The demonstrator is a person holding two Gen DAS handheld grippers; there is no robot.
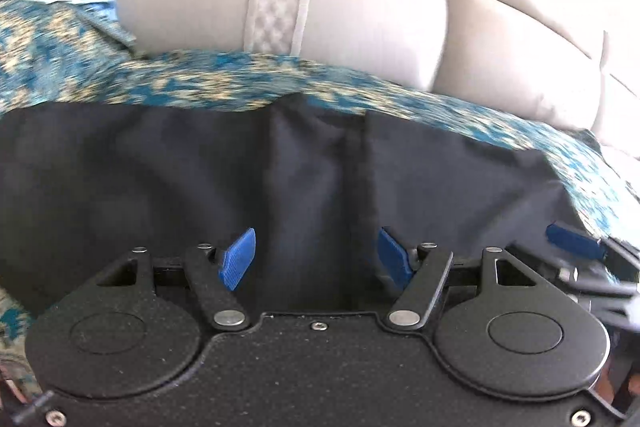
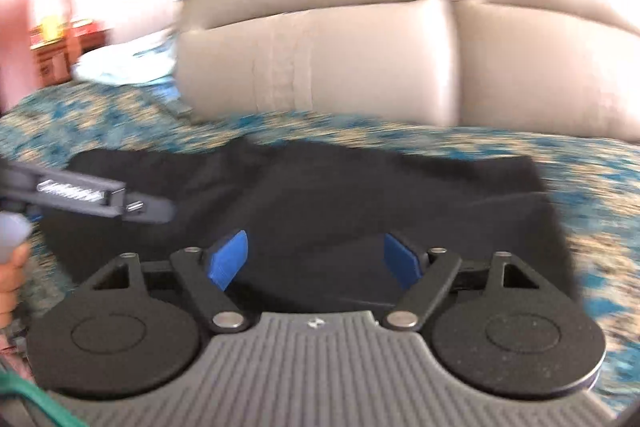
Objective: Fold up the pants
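Black pants (image 1: pixel 240 171) lie flat on a blue and cream patterned bedspread (image 1: pixel 192 79); they also show in the right wrist view (image 2: pixel 360 195). My left gripper (image 1: pixel 316 259) is open just above the pants, its blue pads (image 1: pixel 238 259) wide apart with nothing between them. My right gripper (image 2: pixel 316 261) is open over the near part of the pants, its blue pads (image 2: pixel 226 261) apart and empty. The right gripper's blue fingertip (image 1: pixel 572 241) shows at the right edge of the left wrist view. The left gripper's body (image 2: pixel 100 195) shows at the left of the right wrist view.
A beige padded headboard (image 1: pixel 360 7) rises behind the bedspread, also in the right wrist view (image 2: pixel 400 55). Light blue cloth (image 2: pixel 124 67) lies at the back left. Wooden furniture (image 2: pixel 48 27) stands far left. A hand (image 2: pixel 12 267) holds the left gripper.
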